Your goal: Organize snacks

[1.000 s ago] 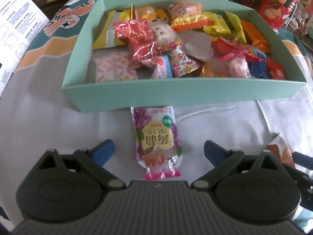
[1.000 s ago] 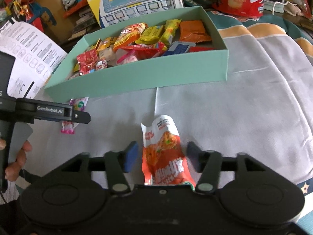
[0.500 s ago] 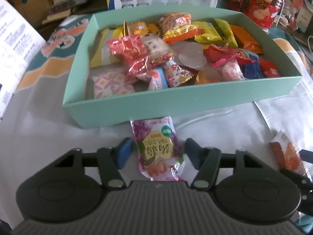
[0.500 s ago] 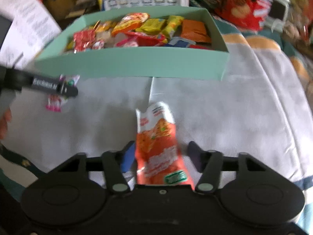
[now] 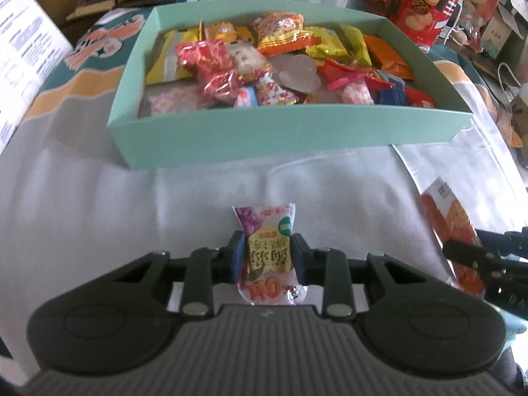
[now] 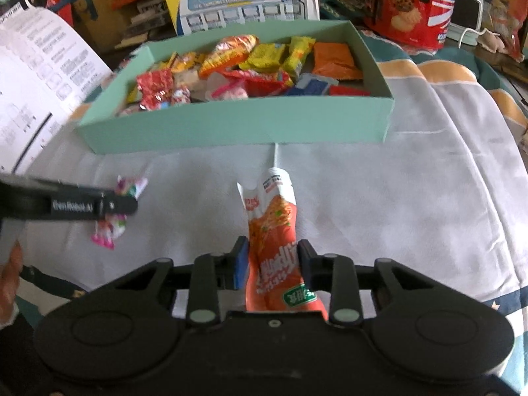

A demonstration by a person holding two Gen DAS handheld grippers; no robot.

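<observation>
The left gripper [image 5: 266, 254] is closing its fingers [image 5: 237, 257] on a purple-and-white jelly pouch [image 5: 268, 255], pads pressing both sides. The right gripper [image 6: 272, 265] is likewise closing on an orange snack packet [image 6: 276, 254], pinched at its middle. Both packets are above the grey bedsheet [image 6: 412, 204], near the green box [image 5: 290, 130] full of wrapped snacks.

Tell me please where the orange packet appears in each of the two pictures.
Left wrist view: the orange packet is at the right edge, held in the right gripper.
Right wrist view: the orange packet is at bottom centre, between the closing pads, which already press it.
Shared landmark: the green box of snacks, behind the packet in both.
</observation>
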